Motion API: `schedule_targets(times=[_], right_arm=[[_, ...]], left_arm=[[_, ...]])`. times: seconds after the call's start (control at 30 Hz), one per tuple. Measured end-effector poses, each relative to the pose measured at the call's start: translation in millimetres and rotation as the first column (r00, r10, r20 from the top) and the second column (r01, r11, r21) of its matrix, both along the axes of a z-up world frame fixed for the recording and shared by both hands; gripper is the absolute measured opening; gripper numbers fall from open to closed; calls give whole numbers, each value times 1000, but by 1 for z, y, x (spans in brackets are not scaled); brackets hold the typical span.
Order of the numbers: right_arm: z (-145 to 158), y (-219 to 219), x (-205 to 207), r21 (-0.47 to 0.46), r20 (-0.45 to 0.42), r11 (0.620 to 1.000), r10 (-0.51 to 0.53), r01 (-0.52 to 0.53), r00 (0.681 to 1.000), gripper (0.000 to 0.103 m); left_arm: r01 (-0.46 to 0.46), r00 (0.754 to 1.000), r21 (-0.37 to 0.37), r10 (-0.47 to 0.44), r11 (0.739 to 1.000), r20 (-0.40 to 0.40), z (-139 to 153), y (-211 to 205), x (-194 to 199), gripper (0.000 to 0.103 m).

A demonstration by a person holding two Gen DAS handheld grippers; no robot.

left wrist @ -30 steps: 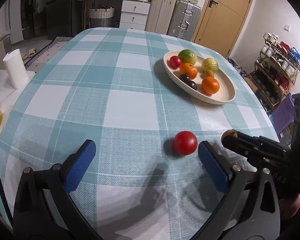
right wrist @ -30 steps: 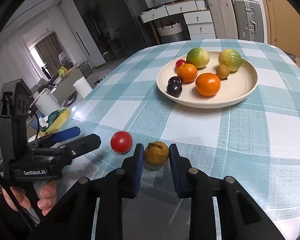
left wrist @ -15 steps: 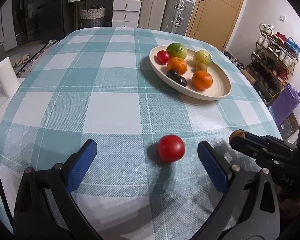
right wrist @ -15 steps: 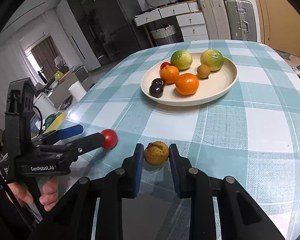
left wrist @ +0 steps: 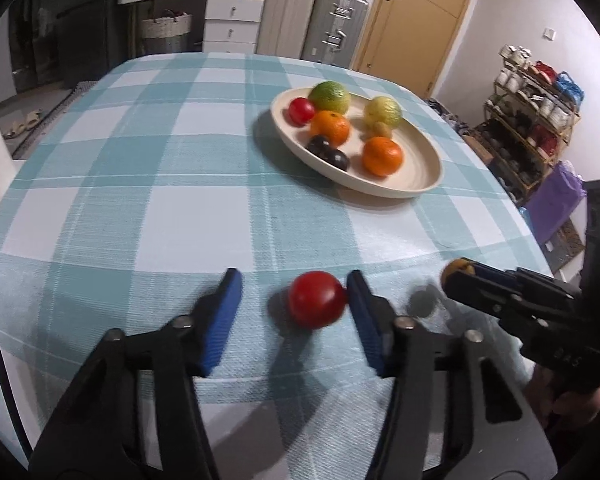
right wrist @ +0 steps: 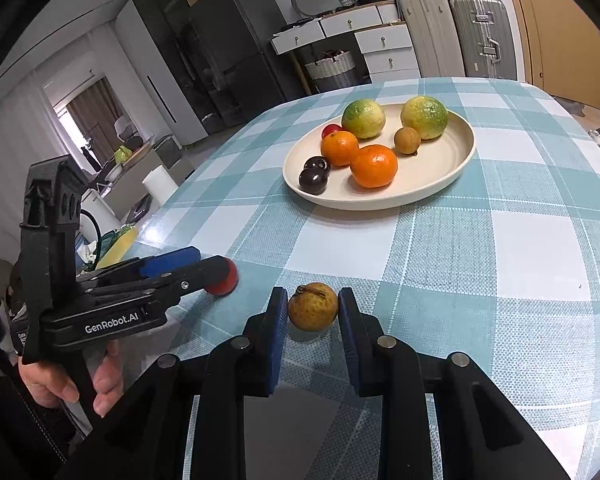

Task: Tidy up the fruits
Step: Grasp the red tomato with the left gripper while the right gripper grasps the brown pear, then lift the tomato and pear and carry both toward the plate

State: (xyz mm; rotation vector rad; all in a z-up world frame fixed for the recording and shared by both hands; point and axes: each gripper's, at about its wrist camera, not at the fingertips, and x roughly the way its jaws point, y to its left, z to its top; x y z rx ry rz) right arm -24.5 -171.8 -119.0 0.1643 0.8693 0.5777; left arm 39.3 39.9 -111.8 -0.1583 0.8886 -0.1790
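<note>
Since a second ago the left tongs (left wrist: pixel 294 312) have slid over the red tomato (left wrist: pixel 316 299) and their jaws have just been closing around it; the right-side pad touches it, the other pad still stands clear, so it is not yet gripped. Right tongs (right wrist: pixel 313 334) stay closed on the small brown fruit (right wrist: pixel 313 306), low at 6 o'clock in their view. Both fruits sit on the checked cloth (left wrist: pixel 180 200), well short of the cream plate (left wrist: pixel 420 184) at 1 o'clock. I judge the tomato light, smooth, round and easily bruised, apt to roll; best pinched gently across its widest middle.
</note>
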Motion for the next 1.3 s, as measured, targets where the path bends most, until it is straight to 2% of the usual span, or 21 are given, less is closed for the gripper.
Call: schedule_targets(times=[0.07,0.2,0.3,0.77,1.03,1.3], right_arm=[[0,-1,0,2,-1,1000,-2,2,1000,26],[0,0,-1,1,1,1000,-2,2,1000,26],[-1,-1,0,5,-5,1000,-8,8,1000,26],[7,-4,6,17,16,1000,-19,19,1000,26],[29,-10,24,27,63,999,-40,38,997,26],[52,-14,49,46,112,998,-50,45,992,26]], left_arm=[[35,999,-33,-35,999,-13,-1,-2,1,27],[38,999,-17,-38,999,-4,-1,-7,-1,27],[45,999,-45,-46,998,-13,-1,-5,-2,26],[63,998,-58,-61,996,24,16,-5,1,26],[98,993,-47,-94,994,73,43,-11,22,26],[127,988,-92,-118,988,100,68,-16,68,26]])
